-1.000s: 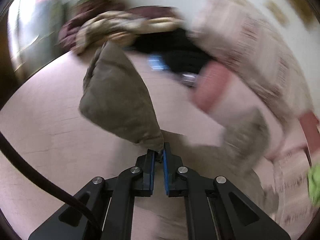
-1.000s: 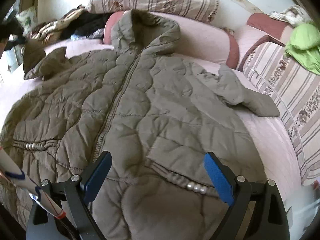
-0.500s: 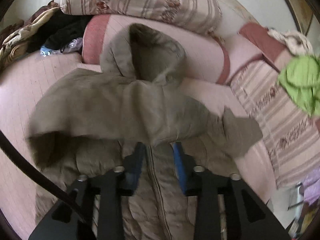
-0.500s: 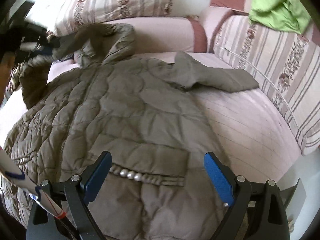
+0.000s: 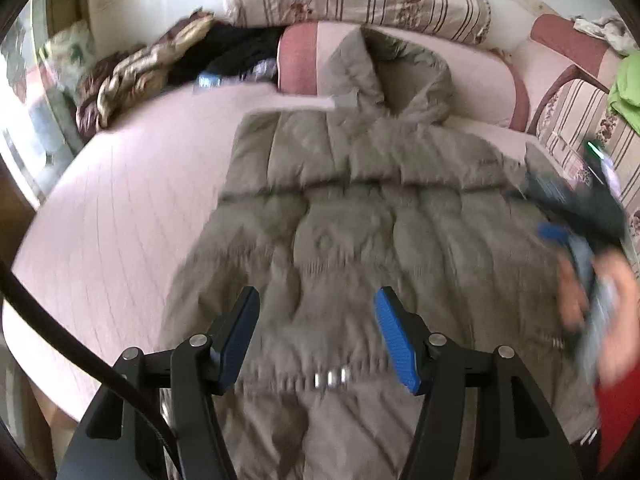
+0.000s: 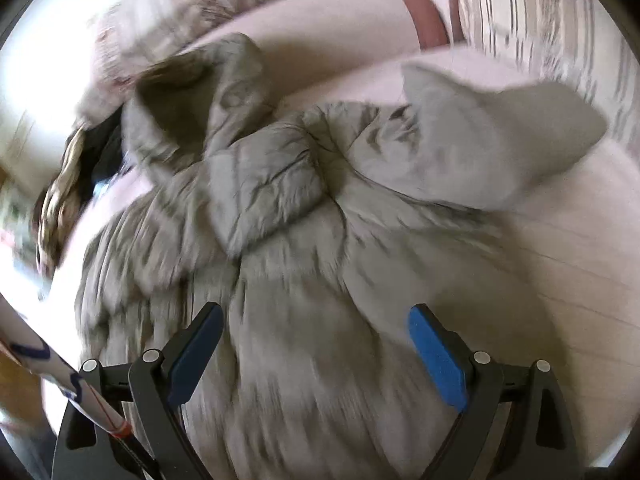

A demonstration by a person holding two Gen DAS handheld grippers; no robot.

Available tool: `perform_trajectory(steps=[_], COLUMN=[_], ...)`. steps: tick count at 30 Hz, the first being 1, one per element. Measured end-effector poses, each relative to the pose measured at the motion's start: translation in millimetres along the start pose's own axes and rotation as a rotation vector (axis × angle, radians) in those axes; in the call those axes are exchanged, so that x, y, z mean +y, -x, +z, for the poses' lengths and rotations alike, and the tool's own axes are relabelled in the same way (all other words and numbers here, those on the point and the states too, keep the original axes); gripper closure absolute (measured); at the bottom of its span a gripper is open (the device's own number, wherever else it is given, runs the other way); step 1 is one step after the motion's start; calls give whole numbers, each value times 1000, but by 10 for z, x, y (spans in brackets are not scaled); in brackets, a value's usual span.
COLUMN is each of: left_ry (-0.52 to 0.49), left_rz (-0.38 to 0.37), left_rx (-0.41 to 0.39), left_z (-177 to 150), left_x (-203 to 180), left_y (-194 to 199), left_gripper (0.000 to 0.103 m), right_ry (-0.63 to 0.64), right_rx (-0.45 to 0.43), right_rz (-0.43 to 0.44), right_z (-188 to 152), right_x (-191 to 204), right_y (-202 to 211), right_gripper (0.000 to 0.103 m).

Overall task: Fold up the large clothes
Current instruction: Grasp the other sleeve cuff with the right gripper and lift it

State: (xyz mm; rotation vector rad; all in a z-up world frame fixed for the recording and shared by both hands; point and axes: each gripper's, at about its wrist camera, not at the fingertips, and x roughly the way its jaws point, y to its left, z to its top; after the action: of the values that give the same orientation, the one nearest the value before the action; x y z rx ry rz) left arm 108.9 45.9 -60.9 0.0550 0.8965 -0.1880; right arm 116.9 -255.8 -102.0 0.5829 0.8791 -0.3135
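Left gripper: jaws opening, nothing between the blue pads; the quilted fabric lies below them, unpinched. Likely reason: a fold has just been laid and the tool is letting go.

Right gripper: jaws wide apart, empty, hanging over the jacket's lower half, probably heading for the next grab point.

Jacket: olive, padded, spread on the pink bed, filling centre frame, hood at top centre against the bolster.

Left view only: right gripper and the hand carrying it at right edge, blurred; clothes pile upper left.

Right view only: one sleeve folded across the chest, centre; other sleeve still flung out, upper right, likely the next fold.
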Motion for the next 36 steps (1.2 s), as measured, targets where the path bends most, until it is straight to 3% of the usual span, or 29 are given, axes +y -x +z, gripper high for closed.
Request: perform_trajectory(steps=[3, 4, 5, 7, 8, 10, 13, 15, 19, 21, 25, 29, 33, 36], left_ry=[29, 40, 44, 57, 68, 87, 94, 78, 53, 50, 28, -17, -31, -26], left_rz=[-7, -1, 5, 19, 21, 13, -3, -3, 7, 1, -6, 16, 41, 62], left_rx=[33, 35, 33, 37, 47, 74, 94, 77, 55, 60, 76, 102, 119, 123], left_z=[-184, -239, -265, -337, -364, -392, -396, -382, -345, -330, -342, -352, -333, -299], left_x=[46, 67, 61, 71, 74, 60, 4, -60, -199, -261, -407, -578, -659, -679], left_y=[5, 21, 17, 7, -9, -55, -30, 47, 168, 179, 153, 47, -47, -107], left_gripper=[43, 43, 43, 43, 43, 43, 43, 43, 43, 43, 43, 43, 43, 43], right_ry=[-68, -82, -92, -102, -105, -102, -49, -9, 13, -15, -158, -391, -535, -571], right_rx=[27, 36, 43, 53, 47, 43, 46, 36, -44, -79, -120, -124, -124, -164], right_rz=[-7, -4, -6, -8, -17, -65, -125, -97, -65, -60, -132, -216, -196, -160], right_z=[330, 425, 489, 599, 642, 710, 757, 766, 746, 768, 886, 903, 1007, 1173], right_x=[45, 71, 98, 153, 162, 131, 70, 43, -263, -626, -1545, -2682, -3300, -3420], right_y=[-420, -525, -592, -666, -670, -683, -691, -553, -31, 233, 474, 492, 396, 330], right_gripper=[8, 19, 41, 69, 75, 79, 78, 74, 49, 47, 45, 45, 45, 41])
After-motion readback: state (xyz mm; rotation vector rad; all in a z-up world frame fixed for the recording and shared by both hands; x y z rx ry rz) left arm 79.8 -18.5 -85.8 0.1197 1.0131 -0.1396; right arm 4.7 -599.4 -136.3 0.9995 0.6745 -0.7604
